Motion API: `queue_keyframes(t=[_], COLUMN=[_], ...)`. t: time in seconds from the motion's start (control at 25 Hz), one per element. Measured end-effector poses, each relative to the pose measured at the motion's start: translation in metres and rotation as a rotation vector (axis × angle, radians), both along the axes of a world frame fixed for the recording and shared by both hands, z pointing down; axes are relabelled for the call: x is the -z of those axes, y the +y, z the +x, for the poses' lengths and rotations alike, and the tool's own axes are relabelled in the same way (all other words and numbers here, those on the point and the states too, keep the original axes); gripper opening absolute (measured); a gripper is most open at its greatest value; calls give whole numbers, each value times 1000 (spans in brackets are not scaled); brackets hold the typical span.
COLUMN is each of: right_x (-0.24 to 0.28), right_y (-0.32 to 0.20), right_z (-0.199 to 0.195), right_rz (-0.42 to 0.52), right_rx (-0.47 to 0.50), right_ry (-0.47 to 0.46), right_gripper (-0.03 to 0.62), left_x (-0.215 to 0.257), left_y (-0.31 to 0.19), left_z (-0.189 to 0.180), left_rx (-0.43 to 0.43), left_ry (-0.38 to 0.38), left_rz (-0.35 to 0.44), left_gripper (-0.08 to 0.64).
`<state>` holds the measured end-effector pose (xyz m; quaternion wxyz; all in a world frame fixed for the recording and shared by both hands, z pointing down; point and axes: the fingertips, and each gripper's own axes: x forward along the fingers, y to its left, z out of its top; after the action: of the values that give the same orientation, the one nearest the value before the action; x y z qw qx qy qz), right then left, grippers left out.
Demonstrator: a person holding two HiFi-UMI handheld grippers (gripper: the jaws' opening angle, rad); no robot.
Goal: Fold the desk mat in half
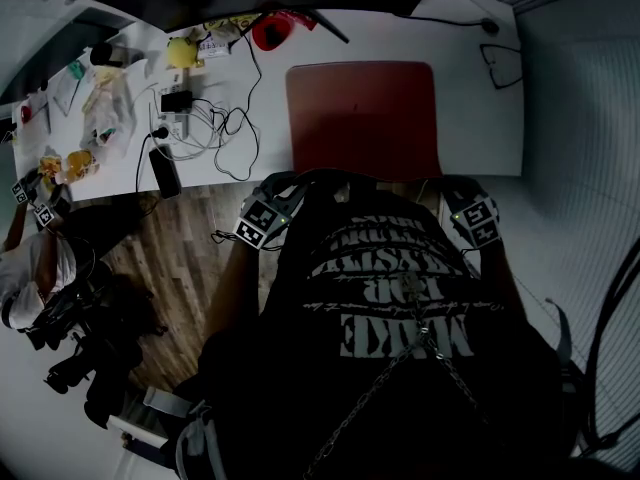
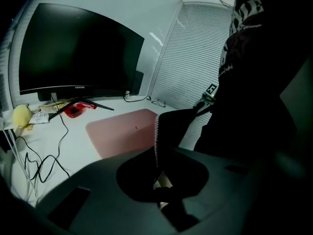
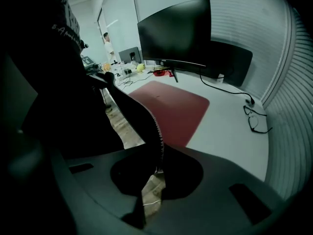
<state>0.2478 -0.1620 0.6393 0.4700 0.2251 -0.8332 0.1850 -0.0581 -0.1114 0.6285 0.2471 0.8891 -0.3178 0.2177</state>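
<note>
bench [image 1: 470, 98]: white, long | centre: 1 red desk mat [image 1: 362, 118], flat, unfolded | right end: 1 pair of glasses [image 1: 500, 65] | far edge: 1 red object [image 1: 270, 30], 1 yellow object [image 1: 180, 51] | left: tangled black cables [image 1: 240, 133], snack packets [image 1: 75, 163]

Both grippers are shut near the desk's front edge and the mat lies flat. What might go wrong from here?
1. The desk mat lies flush on the desk. The shut left gripper and right gripper hold nothing, and may skid over its near edge or shove it rather than lift it.
2. Eyeglasses lie just right of the mat, so the right gripper's swing may knock them.
3. Loose cables at the mat's left could snag.
</note>
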Motion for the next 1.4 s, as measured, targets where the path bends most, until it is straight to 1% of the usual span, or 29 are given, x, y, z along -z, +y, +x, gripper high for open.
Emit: queue_keyframes(t=[0.12, 0.32, 0.48, 0.56, 0.68, 0.72, 0.84, 0.92, 0.96, 1.04, 1.16, 1.24, 1.28, 1.4], right_x=[-2, 7, 6, 0, -13, -20, -39, -52, -59, -69, -82, -84, -83, -83], right_y=[-22, -84, -126, -148, -181, -190, -208, -218, -225, -240, -250, -249, -250, -260], right_z=[-4, -19, -32, -38, -58, -65, -91, -102, -102, -94, -74, -74, -76, -76], right_rz=[34, 111, 149, 147, 97, 85, 77, 86, 90, 82, 40, 15, 20, 70], right_rx=[5, 1, -7, -34, -111, -118, -72, -48, -57, -116, -195, -200, -194, -185], right_ry=[-5, -43, -68, -90, -146, -150, -115, -80, -67, -37, 12, 18, 23, 83], right_gripper=[15, 15, 15, 15, 15, 15, 16, 15, 15, 17, 17, 17, 17, 21], left_x=[2, 11, 2, -3, -10, -12, -32, -45, -51, -63, -80, -89, -95, -108], left_y=[-21, -77, -116, -136, -166, -177, -201, -211, -215, -221, -220, -218, -218, -225], left_z=[-5, -16, -28, -31, -35, -35, -36, -40, -43, -53, -65, -64, -64, -71], left_rx=[37, 114, 131, 148, 186, 201, 248, 282, 302, 343, 379, 370, 368, 421], left_ry=[-5, 0, -43, -59, -72, -66, -49, -58, -68, -102, -138, -163, -190, -260], left_rz=[31, 53, 51, 38, 4, -8, -65, -106, -128, -167, -220, -252, -266, -303], left_gripper=[23, 21, 21, 22, 21, 21, 21, 21, 21, 21, 21, 21, 23, 41])
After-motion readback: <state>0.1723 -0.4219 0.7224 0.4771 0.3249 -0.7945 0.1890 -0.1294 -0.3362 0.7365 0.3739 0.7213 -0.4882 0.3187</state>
